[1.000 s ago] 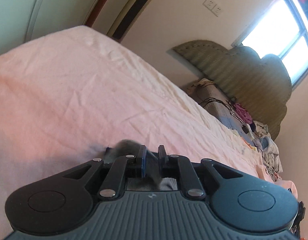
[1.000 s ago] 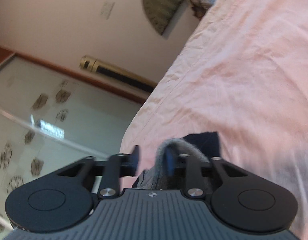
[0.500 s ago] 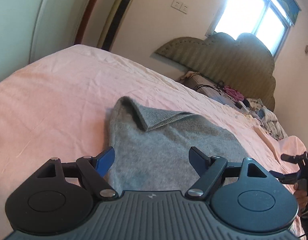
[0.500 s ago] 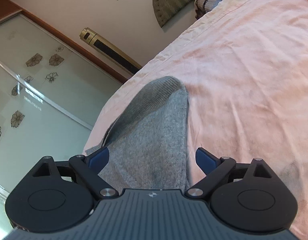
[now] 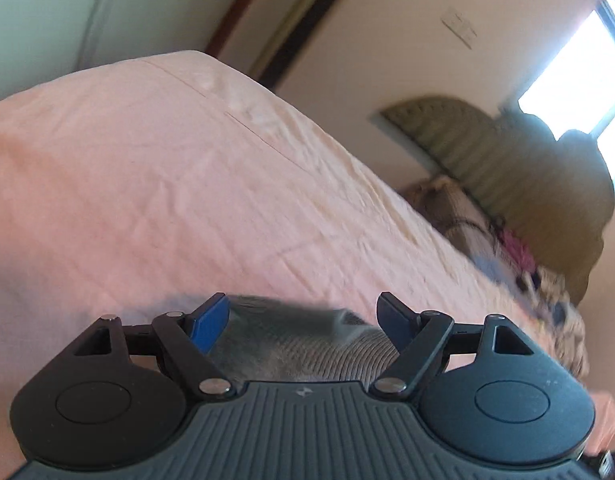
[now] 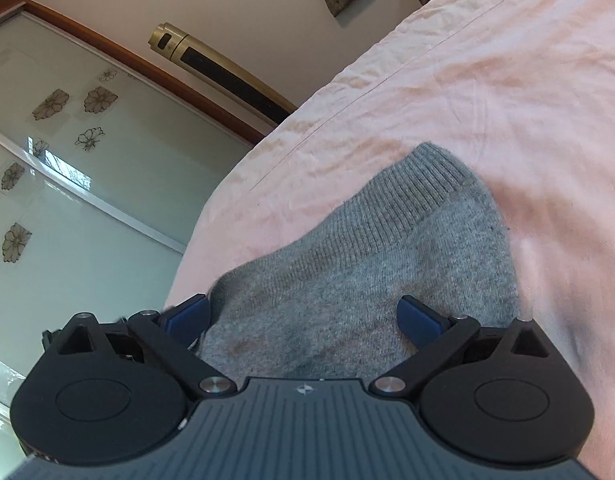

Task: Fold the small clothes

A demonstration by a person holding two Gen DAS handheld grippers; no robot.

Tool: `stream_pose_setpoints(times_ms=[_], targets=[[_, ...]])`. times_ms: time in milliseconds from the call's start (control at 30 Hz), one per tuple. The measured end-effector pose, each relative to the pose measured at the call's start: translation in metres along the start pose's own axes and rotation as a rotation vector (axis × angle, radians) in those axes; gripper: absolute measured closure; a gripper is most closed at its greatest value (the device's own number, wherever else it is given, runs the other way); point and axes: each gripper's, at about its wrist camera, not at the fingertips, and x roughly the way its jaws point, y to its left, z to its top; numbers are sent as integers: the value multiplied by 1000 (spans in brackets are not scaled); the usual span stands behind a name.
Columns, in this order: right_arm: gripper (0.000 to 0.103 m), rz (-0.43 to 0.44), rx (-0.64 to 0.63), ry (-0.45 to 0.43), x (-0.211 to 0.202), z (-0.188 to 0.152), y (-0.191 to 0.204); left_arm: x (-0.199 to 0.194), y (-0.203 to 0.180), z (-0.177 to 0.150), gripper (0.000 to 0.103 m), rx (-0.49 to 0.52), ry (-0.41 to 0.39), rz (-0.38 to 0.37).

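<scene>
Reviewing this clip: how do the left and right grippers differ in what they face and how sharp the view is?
The left gripper sees only a sliver of the grey knitted garment; the right gripper has much of it, ribbed hem included, ahead. The left view is motion-blurred, the right sharp. Both are open, gripping nothing, over the pink bedsheet.

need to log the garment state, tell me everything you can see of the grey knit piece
The grey knit piece is a soft, fine-knit garment with a ribbed band along its far edge. It lies on the pink bedsheet, its far corner rounded. The right gripper and the left gripper are both open, fingers either side of the fabric, not clamping it. The left view is blurred.
</scene>
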Motion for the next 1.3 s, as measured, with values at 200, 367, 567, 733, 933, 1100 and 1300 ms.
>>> stream_pose_setpoints(times_ms=[200,367,567,733,933,1100,1300], targets=[[3,40,-47,-76,-74,-28,7,-85,28,-42,22,13,-9,-19],[2,29,-4,-88,-149,-82,-11,-150,61,-113,21,-107,3,-47],[1,-44,126,-79,-172,-135,-40,-161,62,-162,17,-227,20,-108],[5,-11,121,-83,-132,-127,-25,-119,37,-151,18,-219,34,-124],[90,-67,159,-73,-78,-107,-29,-95,24,-145,91,-114,56,26],[91,-46,133,-89,-85,-108,-27,-124,19,-143,94,-54,60,-26],[91,46,65,-71,-132,-122,-8,-177,28,-155,94,17,94,-89]])
